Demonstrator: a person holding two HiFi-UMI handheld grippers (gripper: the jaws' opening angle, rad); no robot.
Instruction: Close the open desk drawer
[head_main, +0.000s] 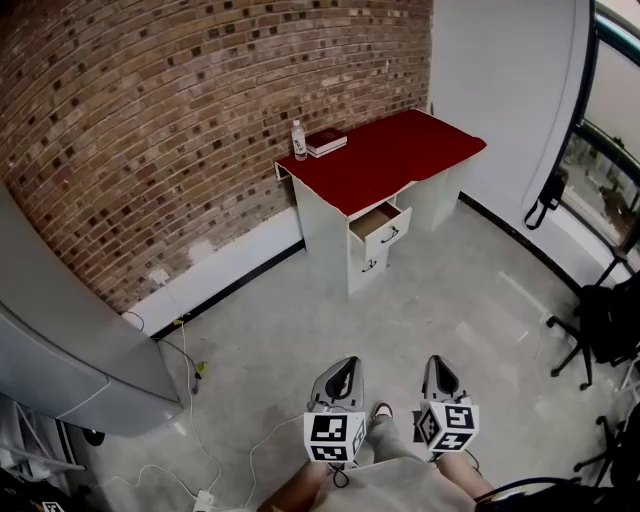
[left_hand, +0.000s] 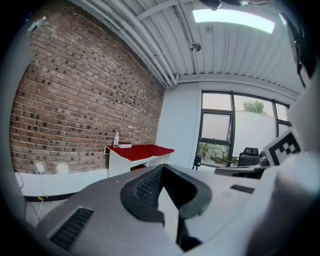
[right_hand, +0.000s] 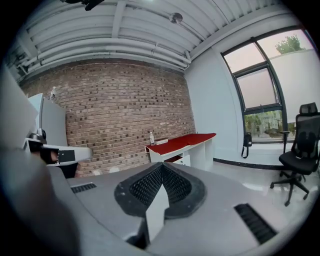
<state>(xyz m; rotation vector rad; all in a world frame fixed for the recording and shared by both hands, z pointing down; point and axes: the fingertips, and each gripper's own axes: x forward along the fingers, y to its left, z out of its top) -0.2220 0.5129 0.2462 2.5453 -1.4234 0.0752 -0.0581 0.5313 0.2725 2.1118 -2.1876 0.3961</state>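
A white desk with a red top (head_main: 385, 158) stands against the brick wall, far ahead of me. Its upper drawer (head_main: 379, 224) is pulled out, with a black handle on the front. A clear bottle (head_main: 299, 141) and a book (head_main: 326, 142) rest on the desk's left end. My left gripper (head_main: 344, 368) and right gripper (head_main: 438, 364) are held low in front of me, well short of the desk, both shut on nothing. In the left gripper view the desk (left_hand: 140, 151) shows beyond the shut left gripper (left_hand: 162, 169). The right gripper view shows the desk (right_hand: 183, 142) and the drawer (right_hand: 183, 160) past the right gripper (right_hand: 161, 167).
A grey cabinet (head_main: 60, 360) stands at the left, with cables (head_main: 190, 400) trailing over the floor beside it. Black office chairs (head_main: 600, 325) stand at the right by the windows. A black bag (head_main: 548, 196) hangs on the right wall.
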